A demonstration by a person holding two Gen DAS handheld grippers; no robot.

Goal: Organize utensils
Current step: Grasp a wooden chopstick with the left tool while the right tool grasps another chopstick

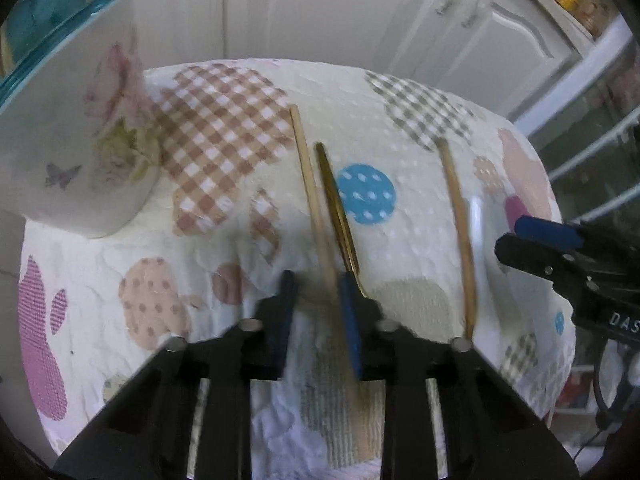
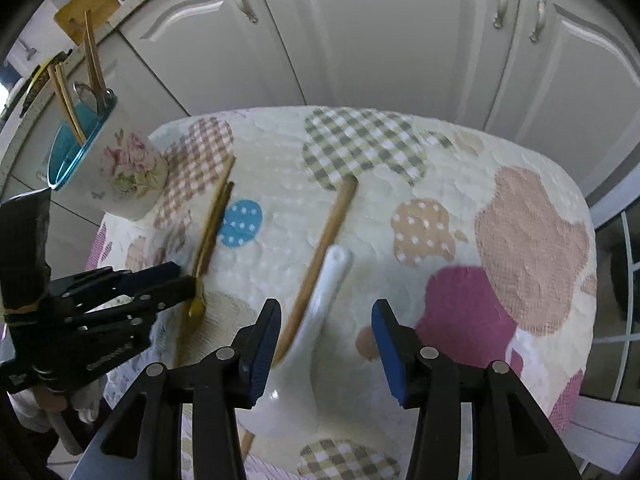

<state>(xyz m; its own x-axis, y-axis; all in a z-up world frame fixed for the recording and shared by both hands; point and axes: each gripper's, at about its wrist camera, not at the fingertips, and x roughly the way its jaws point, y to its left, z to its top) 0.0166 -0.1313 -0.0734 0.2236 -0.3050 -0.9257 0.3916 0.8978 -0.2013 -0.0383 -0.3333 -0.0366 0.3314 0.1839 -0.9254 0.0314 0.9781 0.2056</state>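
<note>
A floral cup [image 2: 120, 176] with a teal inside stands at the table's far left and holds several utensils; it also shows in the left wrist view [image 1: 76, 128]. A wooden chopstick [image 1: 310, 184] and a gold utensil [image 1: 336, 208] lie side by side between the fingers of my open left gripper [image 1: 316, 312]. In the right wrist view the left gripper [image 2: 180, 276] sits over the gold utensil's end [image 2: 197, 304]. My right gripper [image 2: 324, 340] is open above a second wooden chopstick [image 2: 324, 248] and a white ceramic spoon [image 2: 320, 308].
The table wears a white quilted cloth [image 2: 460, 184] with coloured patches. White cabinet doors [image 2: 380, 32] stand behind it. A wire rack [image 1: 592, 152] is at the right.
</note>
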